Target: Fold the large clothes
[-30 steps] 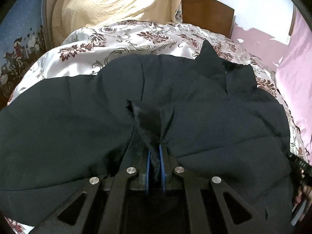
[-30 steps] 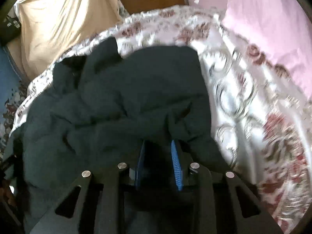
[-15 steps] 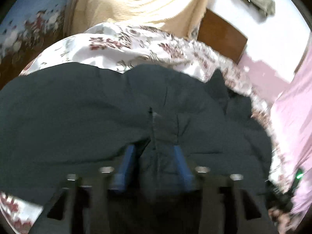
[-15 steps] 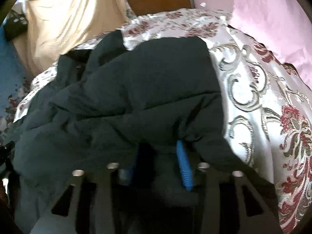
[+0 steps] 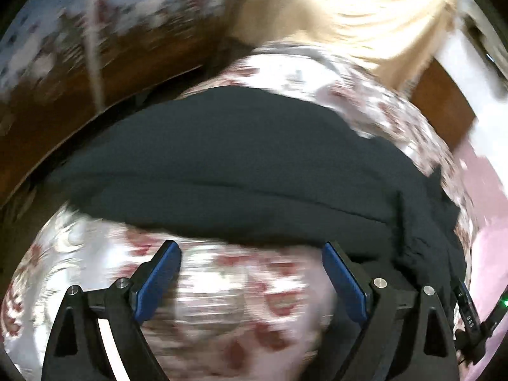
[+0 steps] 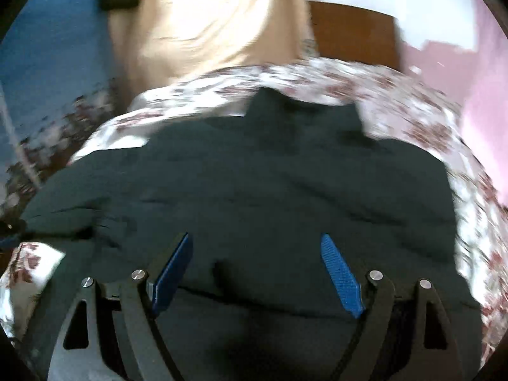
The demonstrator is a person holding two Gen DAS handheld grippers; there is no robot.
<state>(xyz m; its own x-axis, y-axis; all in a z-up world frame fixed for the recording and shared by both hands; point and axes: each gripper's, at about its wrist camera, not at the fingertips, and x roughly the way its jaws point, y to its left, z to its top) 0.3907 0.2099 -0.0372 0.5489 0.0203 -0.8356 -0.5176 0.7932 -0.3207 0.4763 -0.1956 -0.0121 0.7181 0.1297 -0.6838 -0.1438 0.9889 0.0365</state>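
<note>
A large dark padded jacket (image 5: pixel 247 165) lies spread on a bed with a floral cover (image 5: pixel 222 292). In the left wrist view my left gripper (image 5: pixel 250 254) has its blue-padded jaws opening wide; only the floral cover shows between them, and the jacket's near edge lies just beyond the tips. In the right wrist view the jacket (image 6: pixel 260 190) fills the middle. My right gripper (image 6: pixel 255 247) hovers over it with jaws opening, pads apart and pressing on nothing. Both views are blurred by motion.
A cream blanket (image 6: pixel 206 22) is heaped at the head of the bed beside a brown wooden headboard (image 6: pixel 352 31). Pink fabric (image 6: pixel 485 104) lies along the right side. A dark wooden frame (image 5: pixel 79 108) runs along the left.
Both grippers were shut on folds of the jacket; both have let go and opened wide. The left has swung left off the jacket to the bare floral cover. The right has pulled back.
</note>
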